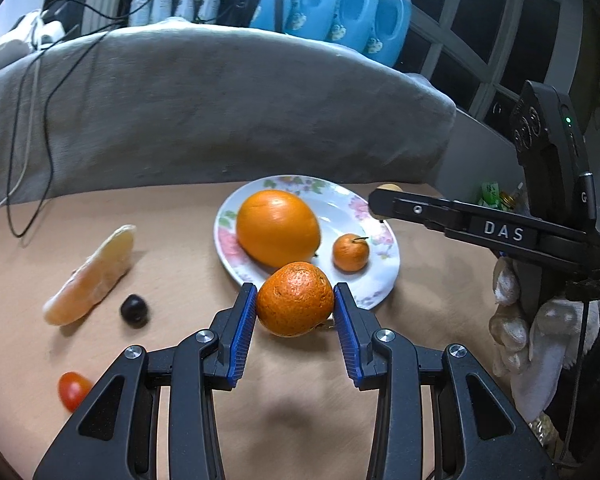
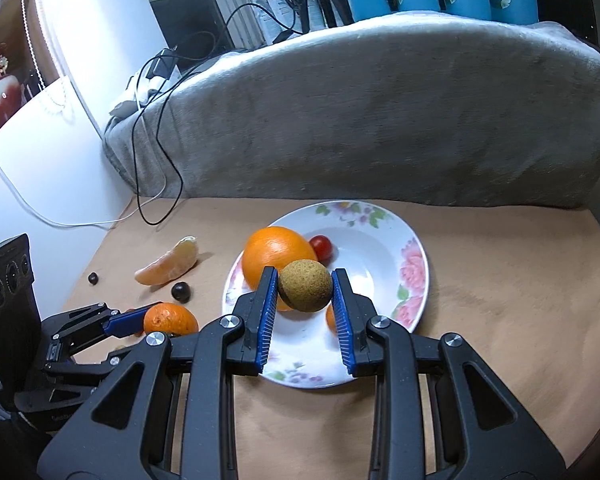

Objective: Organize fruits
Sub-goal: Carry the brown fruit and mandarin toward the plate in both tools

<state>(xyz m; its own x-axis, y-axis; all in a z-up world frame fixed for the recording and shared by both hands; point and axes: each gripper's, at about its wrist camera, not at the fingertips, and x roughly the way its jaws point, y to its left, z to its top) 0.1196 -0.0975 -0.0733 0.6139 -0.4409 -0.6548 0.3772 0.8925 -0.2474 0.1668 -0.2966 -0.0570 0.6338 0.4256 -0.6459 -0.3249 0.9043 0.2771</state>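
Mandarin (image 1: 295, 299) sits clamped across its middle between my left gripper (image 1: 295, 306) pads, just short of the plate (image 1: 374, 284) rim. It looks soft-skinned (easy to bruise), so I'd grip lightly. My right gripper (image 2: 305, 294) clamps a firm brown round fruit (image 2: 305, 286) above the plate.

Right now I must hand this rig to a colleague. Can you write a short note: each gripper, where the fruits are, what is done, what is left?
Left gripper: shut on a tangerine, at the plate's near edge.
Right gripper: shut on a brown fruit, over the plate.
Done: big orange, small mandarin and one red tomato in the plate.
Left: both held fruits, then from the table the pomelo wedge, the dark berries and another tomato.
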